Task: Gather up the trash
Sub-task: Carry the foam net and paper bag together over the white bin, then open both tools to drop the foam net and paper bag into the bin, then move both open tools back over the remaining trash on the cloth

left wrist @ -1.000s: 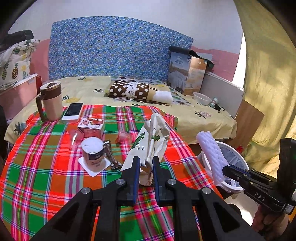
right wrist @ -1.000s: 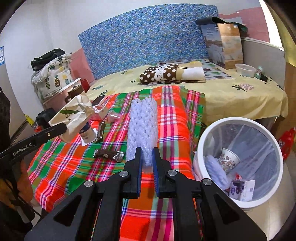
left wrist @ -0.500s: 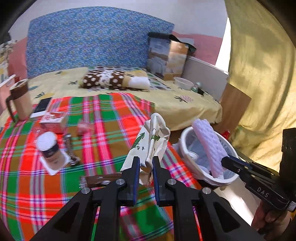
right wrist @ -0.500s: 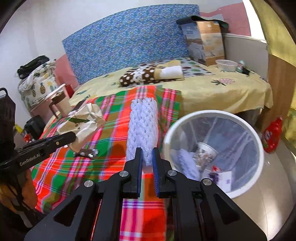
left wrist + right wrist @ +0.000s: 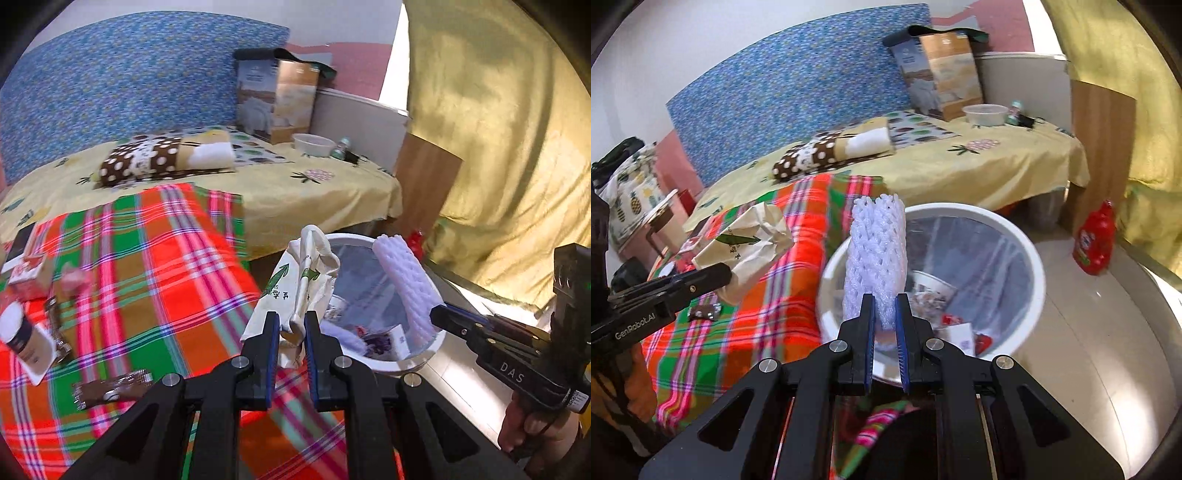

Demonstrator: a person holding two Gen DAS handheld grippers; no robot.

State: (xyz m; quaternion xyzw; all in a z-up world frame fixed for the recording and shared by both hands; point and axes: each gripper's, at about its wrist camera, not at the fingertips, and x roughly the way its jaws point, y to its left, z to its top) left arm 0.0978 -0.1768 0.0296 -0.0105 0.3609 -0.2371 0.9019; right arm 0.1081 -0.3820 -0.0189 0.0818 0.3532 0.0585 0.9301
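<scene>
My left gripper (image 5: 289, 325) is shut on a crumpled cream paper bag (image 5: 295, 284) with green arrows, held at the near left rim of the white trash bin (image 5: 391, 363). My right gripper (image 5: 885, 310) is shut on a white foam net sleeve (image 5: 875, 258) that stands up over the bin's left rim (image 5: 1039, 266). The bin holds a paper cup (image 5: 932, 290) and scraps. In the right wrist view the left gripper (image 5: 726, 271) and the paper bag (image 5: 750, 243) appear at the left. The left wrist view shows the right gripper (image 5: 437, 314) with the foam sleeve (image 5: 404, 280) over the bin.
A checked cloth (image 5: 147, 280) covers the table, with a brown wrapper (image 5: 110, 387), a cup on a coaster (image 5: 22, 339), a small red carton (image 5: 27, 273) and a phone (image 5: 18, 245). Behind lies a bed with a yellow sheet (image 5: 314, 184). A red bottle (image 5: 1095, 240) stands on the floor.
Both grippers have swung right, away from the table and to the bin. The paper bag and the foam sleeve, earlier over the cloth, now hang at the bin's rim.
</scene>
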